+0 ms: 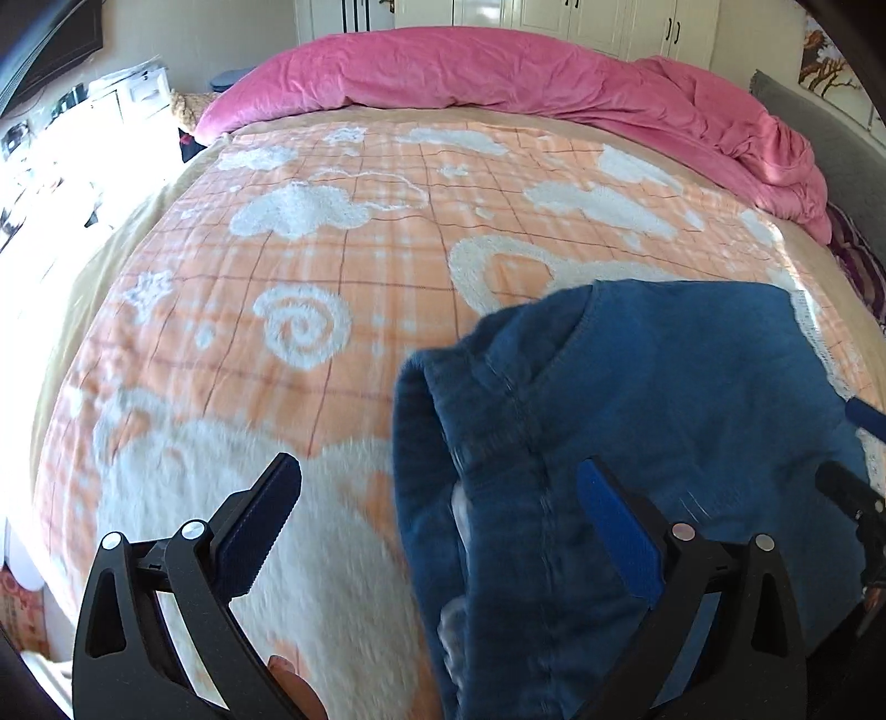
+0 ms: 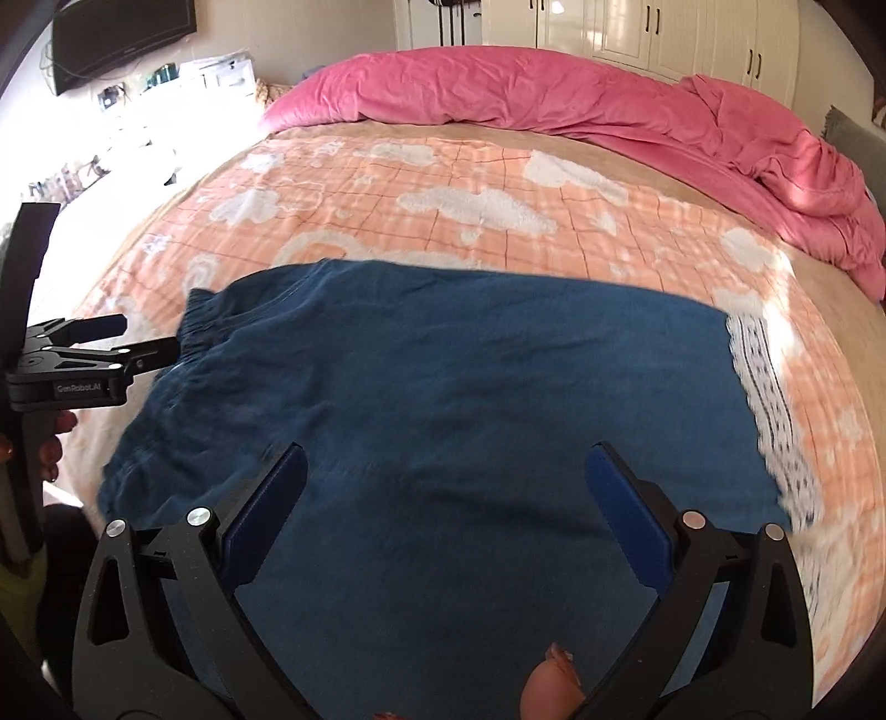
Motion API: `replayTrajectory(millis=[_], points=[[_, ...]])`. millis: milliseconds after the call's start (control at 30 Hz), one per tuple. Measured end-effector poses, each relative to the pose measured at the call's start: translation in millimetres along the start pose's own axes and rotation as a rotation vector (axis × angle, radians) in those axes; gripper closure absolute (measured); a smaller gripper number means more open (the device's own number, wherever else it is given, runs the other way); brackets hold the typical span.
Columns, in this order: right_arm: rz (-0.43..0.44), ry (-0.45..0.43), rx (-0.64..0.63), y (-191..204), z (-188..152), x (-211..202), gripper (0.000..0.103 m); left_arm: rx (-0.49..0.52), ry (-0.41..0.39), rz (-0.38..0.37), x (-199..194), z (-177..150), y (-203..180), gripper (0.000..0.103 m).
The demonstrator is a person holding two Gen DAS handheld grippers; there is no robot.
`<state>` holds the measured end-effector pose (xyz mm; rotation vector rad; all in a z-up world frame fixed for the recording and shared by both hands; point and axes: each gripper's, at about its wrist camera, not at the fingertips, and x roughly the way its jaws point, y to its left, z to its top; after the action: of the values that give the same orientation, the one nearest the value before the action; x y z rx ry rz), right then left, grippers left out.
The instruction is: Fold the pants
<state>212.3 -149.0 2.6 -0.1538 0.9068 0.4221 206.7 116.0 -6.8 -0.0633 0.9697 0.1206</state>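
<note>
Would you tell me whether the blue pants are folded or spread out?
Mostly spread: the blue pants lie flat across the bed, elastic waistband toward the left gripper.

Bedroom, daylight. Bed (image 2: 166,232) fills most of both views; top layer is an orange plaid blanket (image 1: 354,260) w/ white fluffy cloud and swirl shapes. Pink duvet (image 1: 498,72) bunched along far edge, running down the right side. Beige sheet (image 2: 581,141) shows btwn blanket and duvet. Far wall: white wardrobe (image 2: 664,33) w/ dark handles. Upper left: black TV (image 2: 122,33) mounted on pale wall. Below it, white cabinet (image 1: 138,94) w/ clutter on top, items too blurred to ID. Strong sunlight at left, overexposed. Grey headboard (image 1: 830,144) at right edge. Floor not visible.
</note>
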Motion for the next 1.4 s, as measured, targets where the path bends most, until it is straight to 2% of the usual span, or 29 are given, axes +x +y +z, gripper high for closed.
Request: replayTrajectory(millis=[200, 300, 367, 400, 433, 467, 533, 567, 667, 733, 800, 933, 1000, 1033, 1067, 1100, 1167, 1233, 1400], points=[[0.024, 0.065, -0.009, -19, 39, 43, 0.008, 0.041, -0.028, -0.013, 37, 15, 7, 0.004], [0.041, 0.07, -0.041, -20, 60, 59, 0.008, -0.014, -0.019, -0.101, 47, 18, 19, 0.005], [0.056, 0.081, -0.08, -15, 72, 69, 0.008, -0.015, -0.023, -0.129, 53, 22, 20, 0.008], [0.058, 0.086, -0.097, -12, 77, 74, 0.008, -0.011, -0.024, -0.143, 55, 22, 19, 0.015], [0.057, 0.094, -0.124, -8, 82, 81, 0.008, -0.009, -0.019, -0.19, 58, 24, 18, 0.038], [0.059, 0.101, -0.144, -5, 85, 85, 0.008, -0.009, -0.016, -0.225, 60, 25, 16, 0.052], [0.052, 0.122, -0.204, 3, 92, 99, 0.008, 0.02, -0.009, -0.221, 64, 26, 9, 0.057], [0.044, 0.129, -0.223, 6, 93, 103, 0.008, 0.048, -0.007, -0.213, 65, 25, 5, 0.066], [0.042, 0.158, -0.293, 15, 97, 117, 0.008, 0.076, -0.041, -0.188, 58, 24, 3, 0.076], [0.037, 0.159, -0.343, 20, 99, 122, 0.008, 0.062, -0.109, -0.151, 45, 25, 10, 0.077], [0.019, 0.147, -0.39, 24, 102, 125, 0.008, 0.044, -0.156, -0.147, 36, 27, 16, 0.077], [0.031, 0.118, -0.46, 33, 112, 129, 0.008, 0.08, -0.161, -0.11, 38, 24, 10, 0.077], [0.058, 0.13, -0.509, 43, 114, 135, 0.016, 0.089, -0.186, -0.109, 33, 23, 11, 0.077], [0.074, 0.157, -0.534, 47, 112, 141, 0.026, 0.095, -0.203, -0.107, 31, 23, 10, 0.077], [0.081, 0.174, -0.547, 51, 111, 145, 0.04, 0.1, -0.212, -0.105, 29, 22, 9, 0.077], [0.103, 0.191, -0.547, 53, 109, 149, 0.049, 0.109, -0.215, -0.1, 29, 21, 8, 0.077], [0.186, 0.2, -0.517, 57, 106, 148, 0.087, 0.132, -0.212, -0.073, 32, 20, 5, 0.077], [0.202, 0.157, -0.509, 59, 101, 138, 0.096, 0.137, -0.206, -0.058, 34, 19, 5, 0.077], [0.239, 0.04, -0.409, 44, 93, 98, 0.097, 0.111, -0.24, -0.097, 23, 16, 11, 0.076]])
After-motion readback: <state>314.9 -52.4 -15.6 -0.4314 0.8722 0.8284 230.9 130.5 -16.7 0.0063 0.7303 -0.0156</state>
